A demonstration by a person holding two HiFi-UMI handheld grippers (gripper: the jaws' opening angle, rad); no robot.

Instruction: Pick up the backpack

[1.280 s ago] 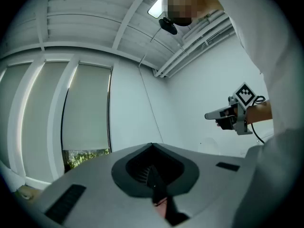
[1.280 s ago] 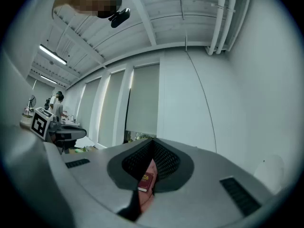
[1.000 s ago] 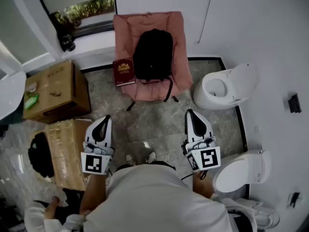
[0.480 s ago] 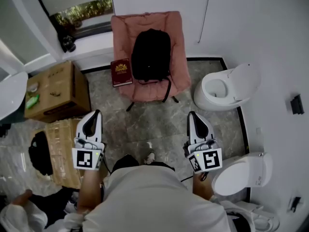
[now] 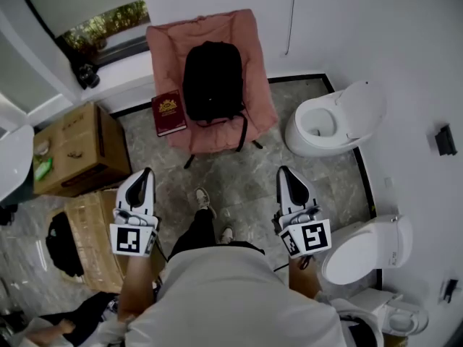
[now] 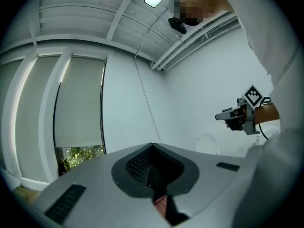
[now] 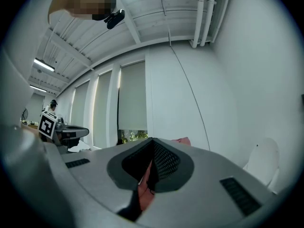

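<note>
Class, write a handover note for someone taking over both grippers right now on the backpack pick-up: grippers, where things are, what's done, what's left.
Left gripper: shut, empty, well short of the chair.
Right gripper: shut, empty, also short of it.
Backpack: black, on the pink chair ahead, red book beside it.
Done: nothing gripped yet.
Left: go closer, open a gripper, grip the backpack, lift.

Backpack (image 5: 212, 82) on chair (image 5: 163, 45), book (image 5: 168, 112) at its left.

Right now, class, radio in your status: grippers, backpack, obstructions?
Left gripper, right gripper: shut, empty, well short. Backpack on pink chair, untouched. Red book beside it, not blocking.
</note>
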